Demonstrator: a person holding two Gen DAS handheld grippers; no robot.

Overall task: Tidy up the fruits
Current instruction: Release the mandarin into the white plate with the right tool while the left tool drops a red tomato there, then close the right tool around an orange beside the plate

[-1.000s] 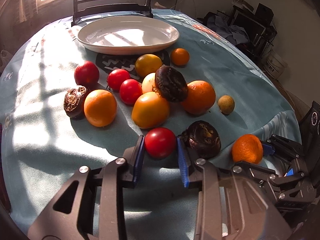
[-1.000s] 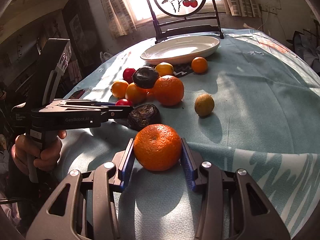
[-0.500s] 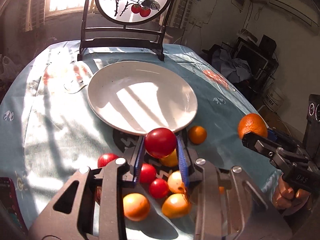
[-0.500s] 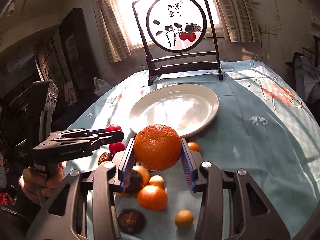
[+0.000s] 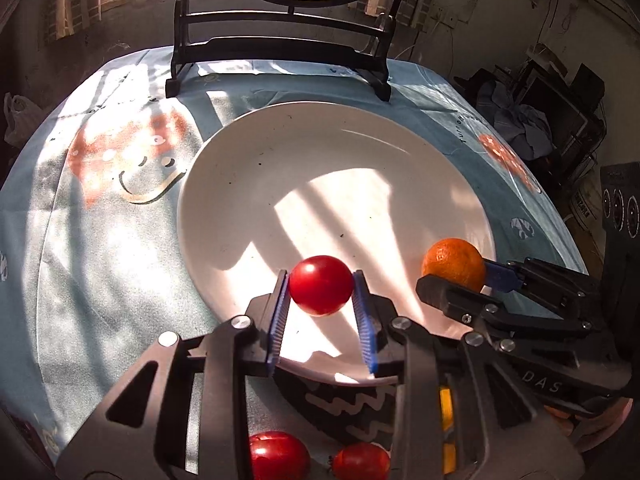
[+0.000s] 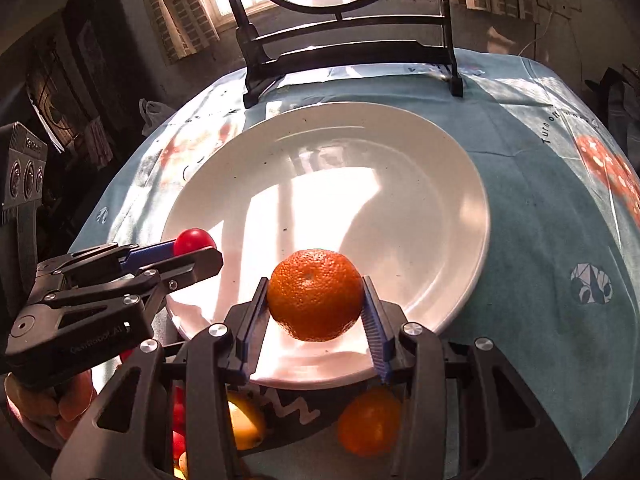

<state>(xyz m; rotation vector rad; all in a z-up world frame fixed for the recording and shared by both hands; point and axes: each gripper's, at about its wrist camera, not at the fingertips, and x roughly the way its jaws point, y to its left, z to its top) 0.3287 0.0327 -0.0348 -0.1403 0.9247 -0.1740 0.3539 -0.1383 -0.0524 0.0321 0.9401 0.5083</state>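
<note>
My left gripper [image 5: 321, 285] is clamping a red tomato [image 5: 321, 285] between its blue pads, holding it above the near part of the white plate [image 5: 304, 160]. My right gripper [image 6: 315, 295] is gripping an orange [image 6: 315, 295] the same way, over the plate's near rim. From the left view the orange is sitting at the plate's right edge, apart from the tomato.

The plate is resting on a round counter covered by a teal tablecloth [image 5: 104, 248] printed with a smiling orange figure and some lettering. Strong sunlight is striping the cloth and the plate. A dark patterned mat [image 5: 340, 404] is peeking out under the plate's near edge. Beyond the plate, a black-framed round screen [image 6: 344, 52] painted with red fruit is standing on the counter, backlit by a curtained window.

Loose fruit is lying nearer me: two more red tomatoes [image 5: 280, 456], another orange [image 6: 370, 420], a yellow fruit [image 6: 244, 424]. Cluttered shelves and clothing are filling the room's right side.
</note>
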